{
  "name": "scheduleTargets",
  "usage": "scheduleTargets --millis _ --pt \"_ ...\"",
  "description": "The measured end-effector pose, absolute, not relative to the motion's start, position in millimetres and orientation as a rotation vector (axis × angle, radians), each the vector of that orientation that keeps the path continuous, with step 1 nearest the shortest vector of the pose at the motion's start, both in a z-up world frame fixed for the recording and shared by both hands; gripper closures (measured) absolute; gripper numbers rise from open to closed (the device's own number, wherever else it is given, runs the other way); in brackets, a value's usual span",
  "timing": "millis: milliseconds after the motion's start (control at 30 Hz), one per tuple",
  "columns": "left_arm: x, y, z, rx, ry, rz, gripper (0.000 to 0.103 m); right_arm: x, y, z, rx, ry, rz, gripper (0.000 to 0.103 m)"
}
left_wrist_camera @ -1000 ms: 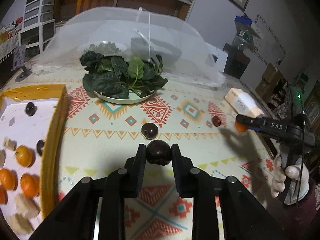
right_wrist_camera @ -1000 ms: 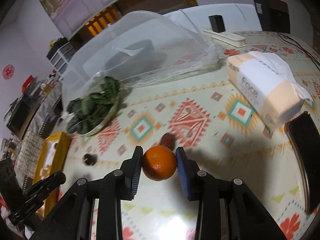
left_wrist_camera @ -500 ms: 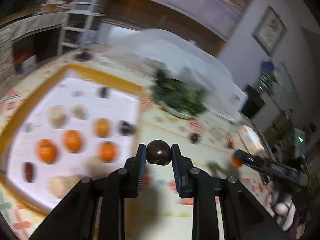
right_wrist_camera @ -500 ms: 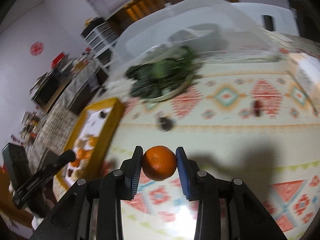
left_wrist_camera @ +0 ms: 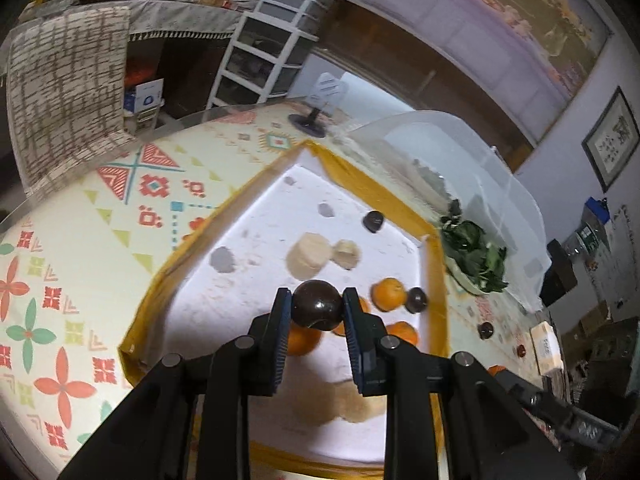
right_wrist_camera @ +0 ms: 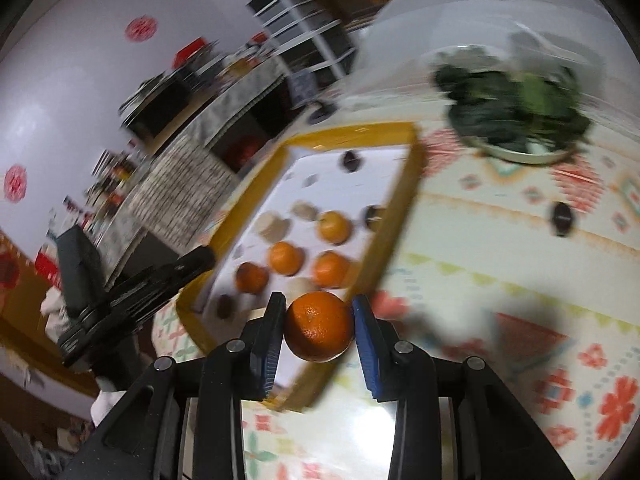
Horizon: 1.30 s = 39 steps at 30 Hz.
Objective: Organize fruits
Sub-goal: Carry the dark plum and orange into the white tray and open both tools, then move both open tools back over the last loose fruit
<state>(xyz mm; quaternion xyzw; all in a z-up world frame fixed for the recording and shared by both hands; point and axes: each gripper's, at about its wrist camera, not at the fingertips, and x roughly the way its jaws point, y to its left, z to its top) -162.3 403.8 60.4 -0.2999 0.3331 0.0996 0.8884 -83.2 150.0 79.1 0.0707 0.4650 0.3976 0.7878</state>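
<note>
Yellow tray [left_wrist_camera: 434, 276] holds oranges [left_wrist_camera: 387, 294]; left hand-held gripper [left_wrist_camera: 316, 312] pinches dark fruit [left_wrist_camera: 317, 309], right [right_wrist_camera: 320, 326] an orange [right_wrist_camera: 319, 326].

A pale wall [left_wrist_camera: 568, 176] on the right carries a framed picture [left_wrist_camera: 612, 138]. Far behind the table runs a long wall hanging [left_wrist_camera: 480, 24] above dark wood panelling [left_wrist_camera: 384, 64]. A white drawer unit [left_wrist_camera: 268, 36] stands far left of middle, beside a low shelf draped with a patterned cloth [left_wrist_camera: 64, 80]. In the right wrist view, blurred, the white wall [right_wrist_camera: 72, 80] on the left bears round red decorations [right_wrist_camera: 138, 29]. The light is dim and indoor.
</note>
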Motion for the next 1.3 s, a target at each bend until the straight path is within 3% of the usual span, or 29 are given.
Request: scheduleTargets --millis 267,433,633,900,1300 --pt "-164 421 50 -0.651 0.705 0.235 0.074 -99 206 51 0.013 1.042 0.896 0.065" --pt "-168 420 65 -0.616 0.675 0.26 0.044 -101 213 45 -0.021 1.03 0.898 0.065" --pt "-172 410 84 -0.575 0.653 0.275 0.025 -107 200 59 -0.008 0.981 0.901 0.06" --pt "-174 355 114 -0.366 0.629 0.336 0.018 -104 125 79 0.048 0.873 0.757 0.047" --pt "-161 231 119 -0.143 0.665 0.187 0.017 -101 -5 68 0.084 0.853 0.525 0.045"
